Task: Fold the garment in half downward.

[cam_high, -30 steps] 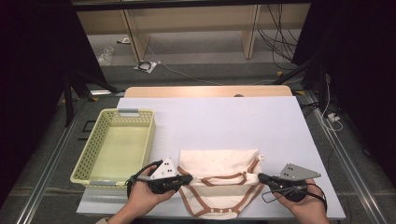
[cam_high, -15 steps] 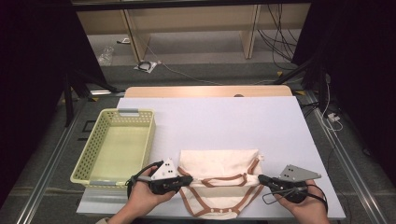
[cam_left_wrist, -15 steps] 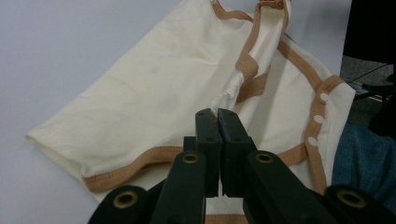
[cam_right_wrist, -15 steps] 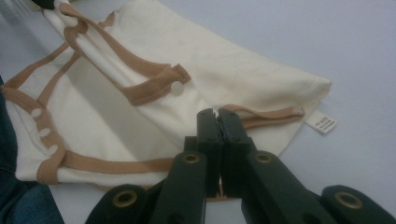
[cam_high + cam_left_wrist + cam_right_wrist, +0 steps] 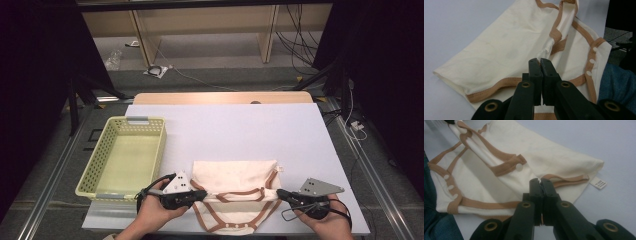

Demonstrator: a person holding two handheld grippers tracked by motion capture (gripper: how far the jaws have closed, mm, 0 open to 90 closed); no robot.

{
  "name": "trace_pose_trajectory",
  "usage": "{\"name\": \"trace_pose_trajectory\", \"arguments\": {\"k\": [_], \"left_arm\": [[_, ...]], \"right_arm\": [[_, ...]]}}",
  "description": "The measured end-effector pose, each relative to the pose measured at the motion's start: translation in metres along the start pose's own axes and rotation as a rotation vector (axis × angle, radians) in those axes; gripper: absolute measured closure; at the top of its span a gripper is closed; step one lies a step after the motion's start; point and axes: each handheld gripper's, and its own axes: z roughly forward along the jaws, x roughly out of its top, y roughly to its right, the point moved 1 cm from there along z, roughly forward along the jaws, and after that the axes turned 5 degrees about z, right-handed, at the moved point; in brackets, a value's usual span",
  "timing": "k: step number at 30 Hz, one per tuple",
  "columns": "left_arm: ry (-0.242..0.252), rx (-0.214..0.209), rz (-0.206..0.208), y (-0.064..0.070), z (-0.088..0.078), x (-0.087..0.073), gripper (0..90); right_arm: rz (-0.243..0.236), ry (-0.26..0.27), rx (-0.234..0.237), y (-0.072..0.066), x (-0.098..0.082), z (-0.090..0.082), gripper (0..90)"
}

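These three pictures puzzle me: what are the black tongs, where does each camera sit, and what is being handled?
A person holds a two-jaw tool in each hand. The high view looks down from above: left gripper, right gripper, white table and yellow basket. The other two pictures come from cameras riding on the tools, looking along their black jaws. Between them lies a cream baby bodysuit with tan trim and snaps. In each gripper view the jaws are shut on its cloth, one at either side of the garment. A small label sticks out at its edge.
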Motion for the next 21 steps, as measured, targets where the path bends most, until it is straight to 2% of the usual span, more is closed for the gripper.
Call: {"name": "trace_pose_trajectory", "arguments": {"k": [21], "left_arm": [[-0.011,-0.018,0.008,0.0045,0.0006,-0.0022,87.7]], "right_arm": [[-0.018,-0.03,0.028,-0.0011,-0.0035,-0.0021,89.2]]}}
